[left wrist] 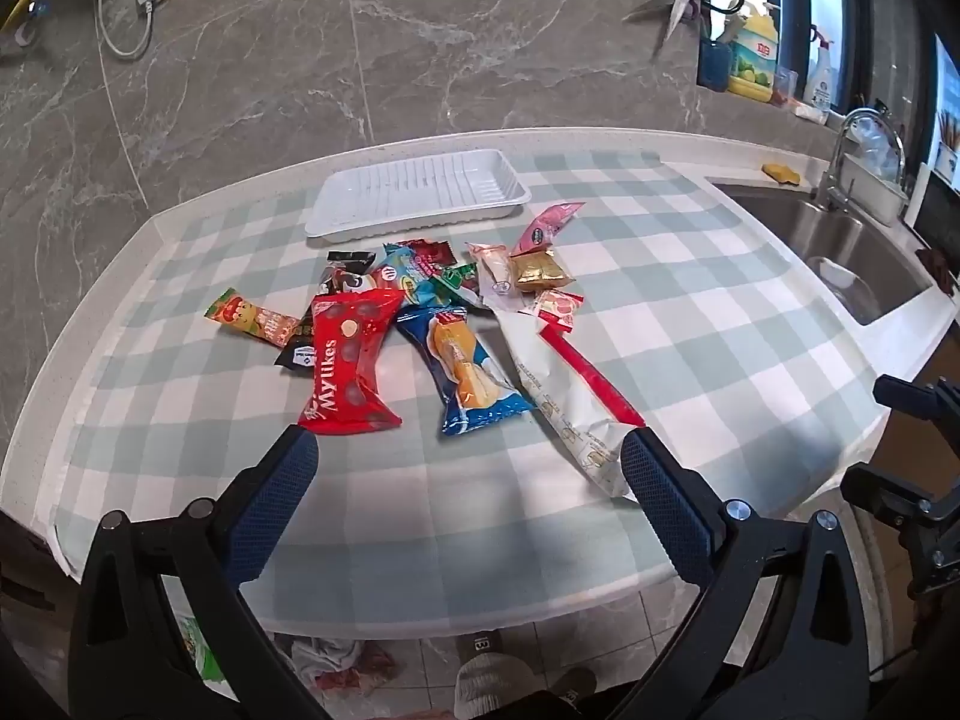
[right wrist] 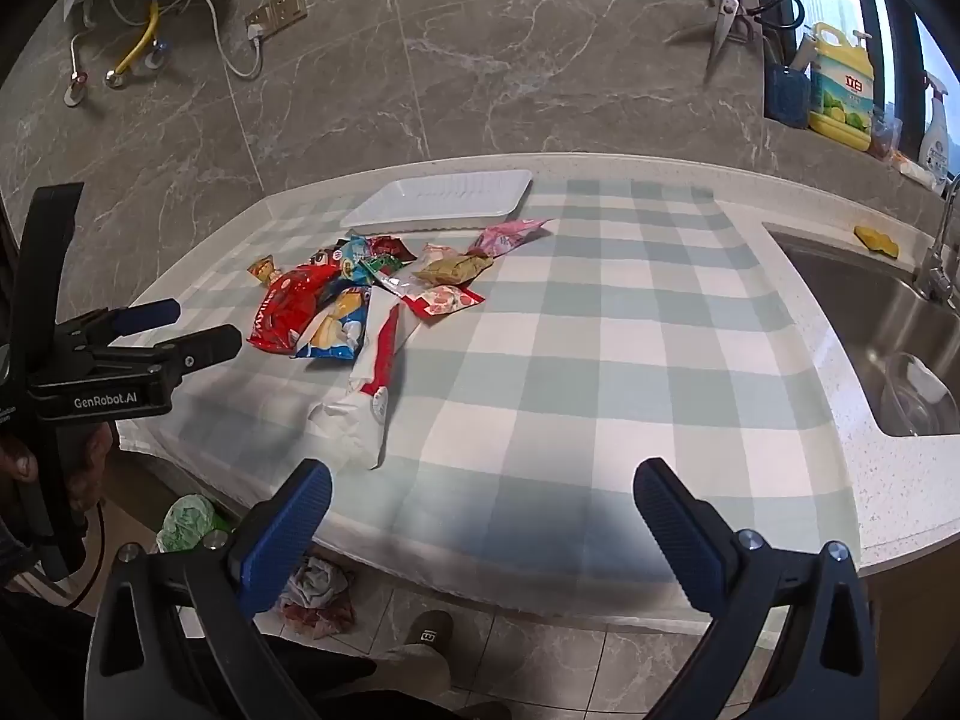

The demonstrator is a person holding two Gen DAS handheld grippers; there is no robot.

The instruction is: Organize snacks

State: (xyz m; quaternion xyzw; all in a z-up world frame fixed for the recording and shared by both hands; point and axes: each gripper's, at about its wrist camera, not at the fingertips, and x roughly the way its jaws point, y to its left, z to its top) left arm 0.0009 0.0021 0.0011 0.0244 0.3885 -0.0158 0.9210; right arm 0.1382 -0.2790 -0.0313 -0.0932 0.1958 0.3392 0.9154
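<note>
A pile of snack packets lies on the checked tablecloth: a red Mylikes bag, a blue bread packet, a long white and red packet, a gold packet and a pink packet. A white empty tray sits behind the pile. My left gripper is open and empty, just in front of the pile. My right gripper is open and empty, near the table's front edge, right of the white and red packet. The tray and left gripper show in the right wrist view.
A steel sink with a tap lies at the right. A yellow sponge sits on its rim. Bottles stand on the sill and scissors hang on the marble wall. Rags lie on the floor.
</note>
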